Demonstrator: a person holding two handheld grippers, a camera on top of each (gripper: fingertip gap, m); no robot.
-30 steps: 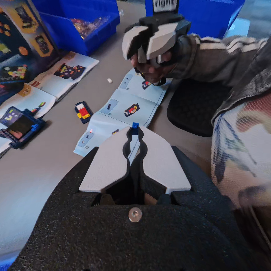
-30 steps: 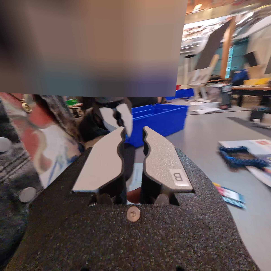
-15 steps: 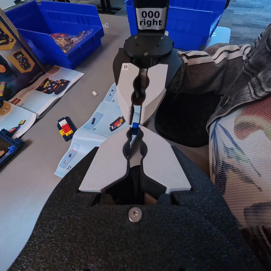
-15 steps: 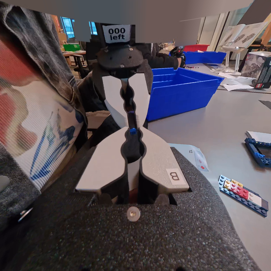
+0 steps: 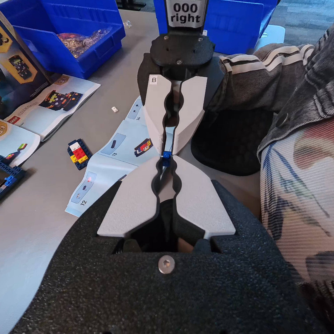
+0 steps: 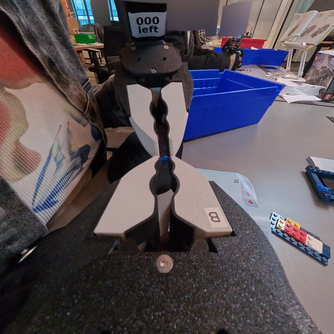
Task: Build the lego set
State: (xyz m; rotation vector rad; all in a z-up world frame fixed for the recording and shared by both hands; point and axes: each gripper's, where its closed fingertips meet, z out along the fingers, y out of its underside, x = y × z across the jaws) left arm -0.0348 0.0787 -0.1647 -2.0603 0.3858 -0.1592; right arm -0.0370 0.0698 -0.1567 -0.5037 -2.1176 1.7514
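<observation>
Here the left gripper (image 5: 166,160) is pinching a small blue brick (image 5: 166,159) at its fingertips, and the right gripper (image 6: 164,160) is meeting it tip to tip from the far side, its fingertips closing on the same brick (image 6: 164,159). Both are holding it above the grey surface (image 5: 54,207), over an open instruction booklet (image 5: 112,162). No goal is stated, so only the state is being told: one brick is being held by two grippers at once, off the surface.

Counting what is lying about: one flat brick assembly with red, yellow and white pieces (image 5: 78,153) at the left, one dark blue frame (image 6: 321,182) at the surface's edge, one loose white piece (image 5: 115,109), two blue bins (image 5: 72,41) at the far side, and two more booklets (image 5: 52,106) at the far left.
</observation>
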